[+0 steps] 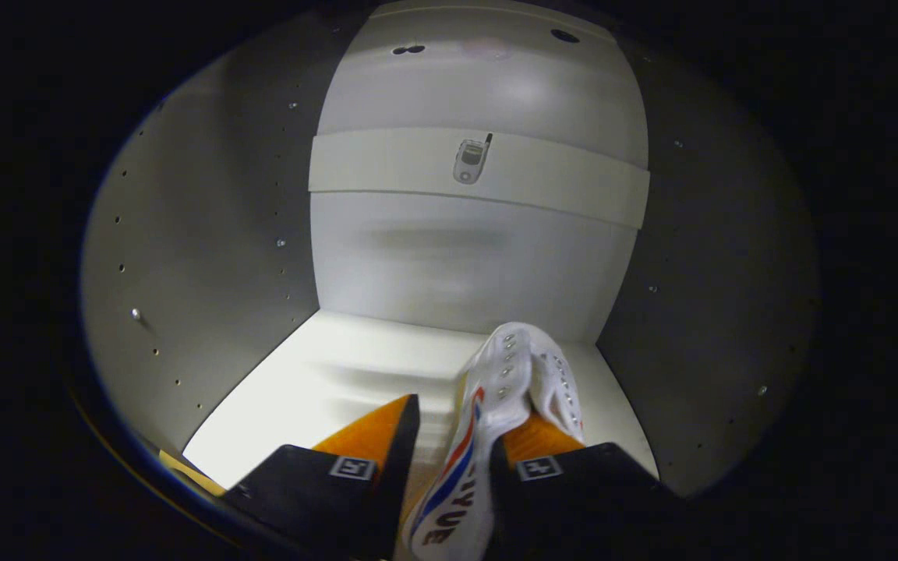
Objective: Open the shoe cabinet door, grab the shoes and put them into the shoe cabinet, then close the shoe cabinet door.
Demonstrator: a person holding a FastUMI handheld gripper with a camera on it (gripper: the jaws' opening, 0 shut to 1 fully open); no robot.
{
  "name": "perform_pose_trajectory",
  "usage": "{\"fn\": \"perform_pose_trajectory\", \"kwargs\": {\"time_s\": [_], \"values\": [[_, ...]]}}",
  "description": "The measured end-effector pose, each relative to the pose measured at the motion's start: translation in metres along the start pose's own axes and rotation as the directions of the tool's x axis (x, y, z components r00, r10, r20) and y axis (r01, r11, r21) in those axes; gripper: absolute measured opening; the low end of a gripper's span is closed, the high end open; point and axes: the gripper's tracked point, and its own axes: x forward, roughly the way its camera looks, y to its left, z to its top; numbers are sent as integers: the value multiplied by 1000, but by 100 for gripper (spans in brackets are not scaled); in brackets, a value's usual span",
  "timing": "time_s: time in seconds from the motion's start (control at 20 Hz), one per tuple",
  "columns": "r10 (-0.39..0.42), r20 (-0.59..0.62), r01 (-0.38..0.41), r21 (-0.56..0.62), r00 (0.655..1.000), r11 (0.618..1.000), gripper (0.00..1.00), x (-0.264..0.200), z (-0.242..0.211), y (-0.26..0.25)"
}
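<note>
My gripper [449, 448] is reaching into the open shoe cabinet [199, 257], so the door step is done. Between my fingers hangs a white shoe [507, 382] with red and blue stripes, both fingers closed narrowly on its side wall (the toe points toward the back panel). It hangs over the cabinet floor [316, 389], toward the right rear corner, and looks not yet set down. Left to do, I judge: release it, withdraw, and shut the door.
</note>
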Motion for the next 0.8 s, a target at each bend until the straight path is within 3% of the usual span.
{"fn": "perform_pose_trajectory", "kwargs": {"time_s": [0.25,0.4,0.8], "values": [[2,44,-4,32,999,999,83,-27,13,8],[-16,65,12,65,998,998,100,-50,19,4],[-43,220,8,156,975,988,98,-153,46,4]]}}
